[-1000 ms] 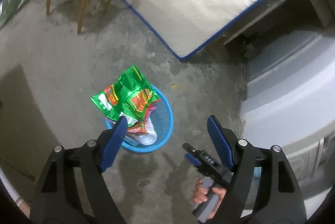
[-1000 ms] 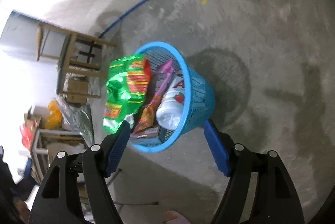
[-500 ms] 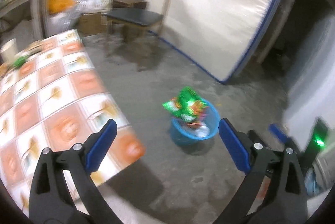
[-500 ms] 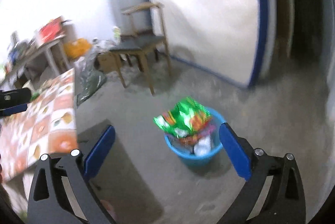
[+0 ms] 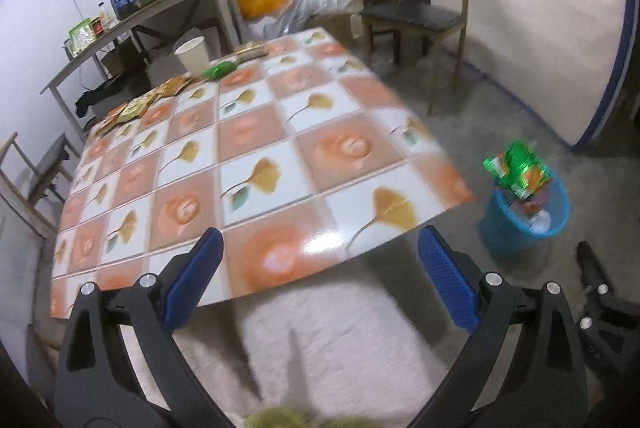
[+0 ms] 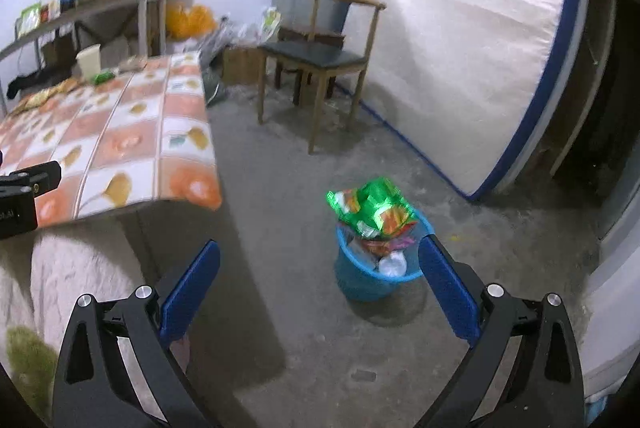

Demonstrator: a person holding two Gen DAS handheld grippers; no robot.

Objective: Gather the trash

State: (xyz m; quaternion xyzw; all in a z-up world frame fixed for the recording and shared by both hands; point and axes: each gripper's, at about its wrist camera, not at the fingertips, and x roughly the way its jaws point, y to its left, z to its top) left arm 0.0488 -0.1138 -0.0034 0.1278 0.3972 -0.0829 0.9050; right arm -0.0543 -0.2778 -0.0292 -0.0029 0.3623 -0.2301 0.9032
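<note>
Grippers both wide open, nothing between the jaws. Left gripper (image 5: 320, 268) and right gripper (image 6: 320, 276) have both just been opening; both empty.

Left gripper hangs over the near edge of the bench (image 5: 256, 147), which has an orange-and-white tiled cloth with leaf prints. Right gripper is over bare concrete floor (image 6: 280, 187), to the right of the bench.

Trash bin (image 6: 372, 268): blue plastic basket on the floor, right of the bench, near the foot of a white mattress (image 6: 460, 47) leaning on the wall. Bin is full to overflowing: green snack bag (image 6: 370, 205) sticks up above the rim, more wrappers and a white bottle underneath.

Trash left on the bench, all along the far edge: paper cup (image 5: 193, 53) upright, small green wrapper (image 5: 219, 69) just beside it, several flat yellowish wrappers (image 5: 172, 85) further left. Too blurred to read any labels.

Wooden chair (image 6: 320, 55) with dark seat stands beyond the bin. Cluttered side table (image 5: 160, 3) against the far wall.
</note>
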